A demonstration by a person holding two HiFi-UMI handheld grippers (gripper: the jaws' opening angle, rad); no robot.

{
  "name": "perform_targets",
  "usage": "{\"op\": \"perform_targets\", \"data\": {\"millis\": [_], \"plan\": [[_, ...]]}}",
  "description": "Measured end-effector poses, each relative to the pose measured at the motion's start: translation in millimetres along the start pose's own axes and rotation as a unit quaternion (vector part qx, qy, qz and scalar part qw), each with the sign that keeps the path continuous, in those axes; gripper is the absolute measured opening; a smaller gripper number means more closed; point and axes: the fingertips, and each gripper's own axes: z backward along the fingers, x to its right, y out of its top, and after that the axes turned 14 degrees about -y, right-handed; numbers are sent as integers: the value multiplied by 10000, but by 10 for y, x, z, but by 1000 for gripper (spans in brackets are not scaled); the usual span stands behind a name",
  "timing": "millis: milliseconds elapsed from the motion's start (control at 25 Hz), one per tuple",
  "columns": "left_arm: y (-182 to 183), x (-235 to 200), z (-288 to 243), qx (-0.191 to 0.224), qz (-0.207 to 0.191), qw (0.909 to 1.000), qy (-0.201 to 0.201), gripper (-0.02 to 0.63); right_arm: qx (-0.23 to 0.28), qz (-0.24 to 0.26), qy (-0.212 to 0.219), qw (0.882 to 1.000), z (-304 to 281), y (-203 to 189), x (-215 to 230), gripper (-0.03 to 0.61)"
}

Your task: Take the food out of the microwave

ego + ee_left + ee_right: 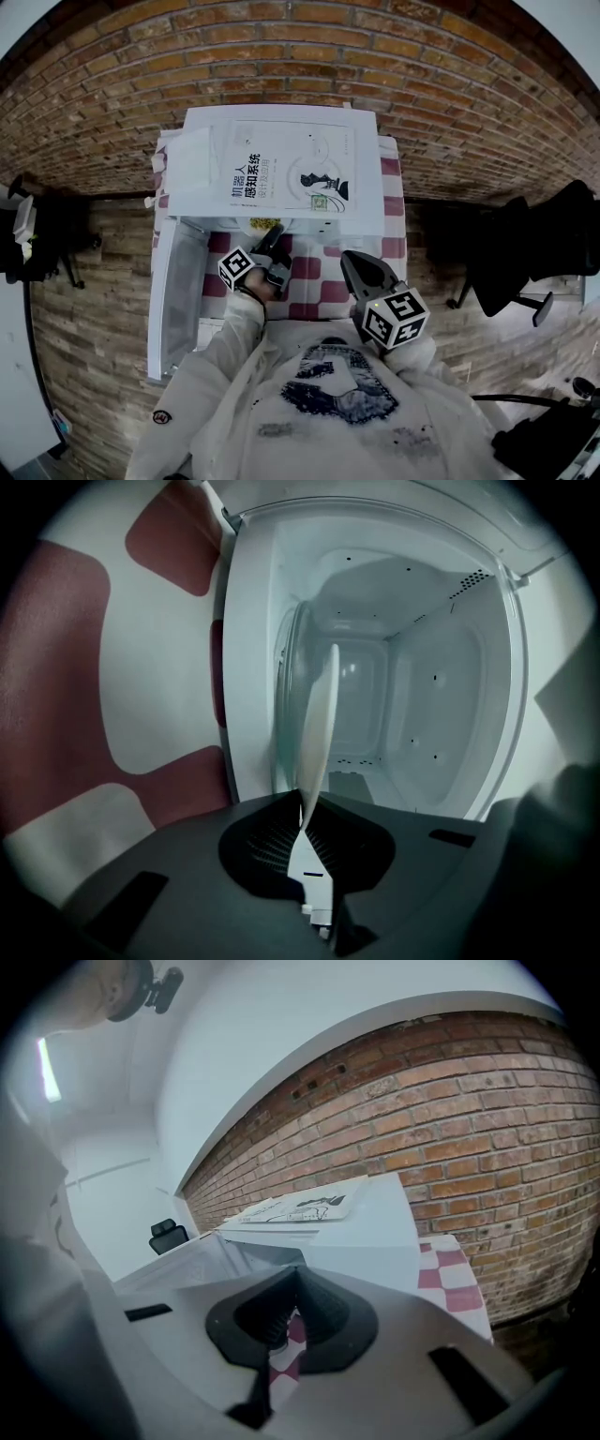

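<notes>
A white microwave [370, 202] stands on a table with a red-and-white checked cloth [319, 286], its door [178, 291] swung open to the left. At the mouth of the cavity [375, 696] sits a white plate [319, 714] with yellow food [265, 225]. My left gripper [275, 246] reaches into the opening and is shut on the plate's near rim; in the left gripper view [302, 810] the plate shows edge-on between the pads. My right gripper [349, 260] hangs apart to the right, over the cloth, jaws together with nothing in them [293, 1283].
A large white book [291, 169] lies on top of the microwave. The brick wall [450, 1110] runs behind it. A black office chair [534, 253] stands at the right and dark equipment [47, 234] at the left. The microwave's glass turntable [286, 705] shows behind the plate.
</notes>
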Motion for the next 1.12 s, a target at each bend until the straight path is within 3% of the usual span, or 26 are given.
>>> {"op": "perform_targets", "data": {"millis": [480,1120], "plan": [[-41,12,49,206,201,9994,-192,19,-12,-40,-31,10000,139,-76,77,14],[-276,315,348,71,332,9986,-408,18,30,-210,176,9996,186,-191,-164,14]]}}
